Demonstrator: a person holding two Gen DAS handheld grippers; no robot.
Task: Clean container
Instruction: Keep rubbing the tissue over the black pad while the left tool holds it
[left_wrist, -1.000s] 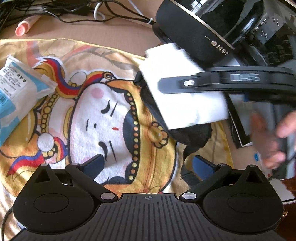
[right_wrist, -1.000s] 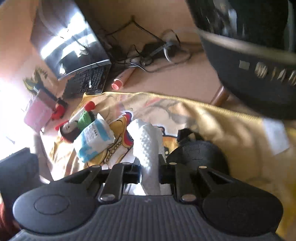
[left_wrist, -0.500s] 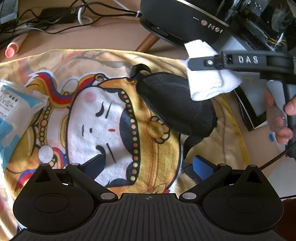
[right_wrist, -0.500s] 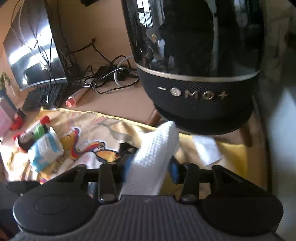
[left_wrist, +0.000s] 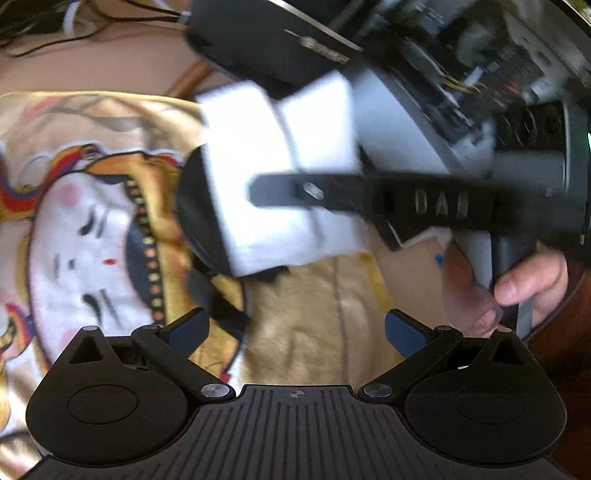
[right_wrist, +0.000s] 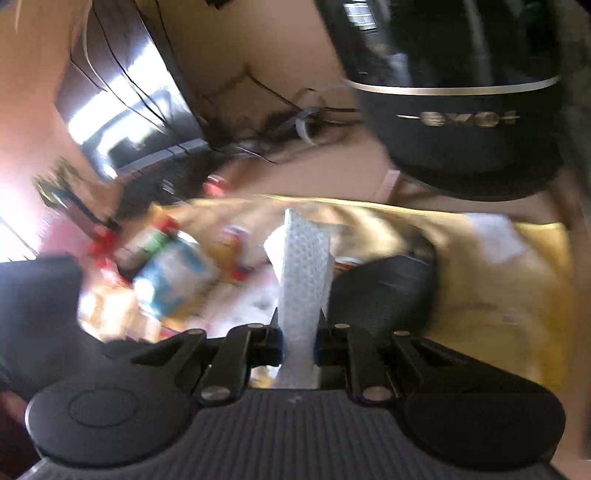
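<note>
The glossy black rounded container with a gold band (right_wrist: 458, 122) stands upright on the desk beyond the yellow printed towel. A folded white textured cleaning cloth (right_wrist: 303, 280) is held upright above the towel, apart from the container.

Glossy black plastic container (right_wrist: 458, 74) with a brushed metallic band; dimpled white cloth (right_wrist: 303, 273); fuzzy printed towel (left_wrist: 92, 221); matt ribbed plastic tongs (right_wrist: 297, 343); smooth tan desk (left_wrist: 92, 66).

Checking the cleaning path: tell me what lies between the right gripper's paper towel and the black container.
Right wrist view: only yellow printed towel and bare tabletop separate the paper towel from the black container.
</note>
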